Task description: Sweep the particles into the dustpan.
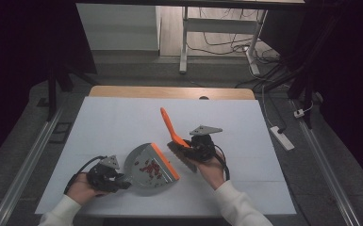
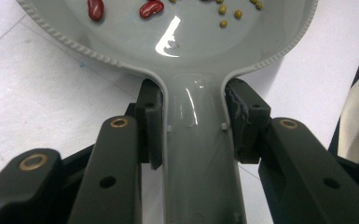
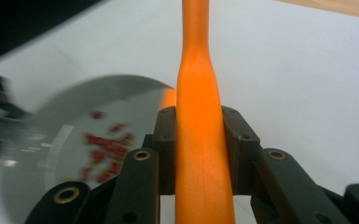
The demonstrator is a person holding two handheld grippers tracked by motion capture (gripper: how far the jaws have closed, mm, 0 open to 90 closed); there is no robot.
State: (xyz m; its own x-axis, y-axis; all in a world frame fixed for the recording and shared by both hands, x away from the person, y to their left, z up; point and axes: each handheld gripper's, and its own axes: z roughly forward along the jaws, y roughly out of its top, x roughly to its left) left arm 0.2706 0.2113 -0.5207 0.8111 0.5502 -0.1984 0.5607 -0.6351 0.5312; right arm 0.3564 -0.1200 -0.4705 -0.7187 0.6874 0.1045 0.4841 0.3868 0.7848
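A grey dustpan [image 1: 147, 168] with an orange front lip sits near the table's front, holding red beans [image 1: 150, 168] and a few small yellow-green ones [image 2: 224, 14]. My left gripper [image 1: 122, 182] is shut on the dustpan's grey handle [image 2: 198, 154], its pads pressed on both sides. To the right, my right gripper [image 1: 192, 149] is shut on the orange handle [image 3: 199, 135] of a small brush [image 1: 178, 146], whose dark bristles lie just beside the dustpan's lip. The brush handle points up and away toward the table's back. In the right gripper view the dustpan [image 3: 74, 140] appears blurred at left.
A white sheet [image 1: 122, 122] covers the table, with a strip of wood [image 1: 169, 92] showing at the far edge. Behind the table stand a white desk frame [image 1: 185, 42] and floor cables. A white power strip [image 1: 283, 137] lies on the floor at right.
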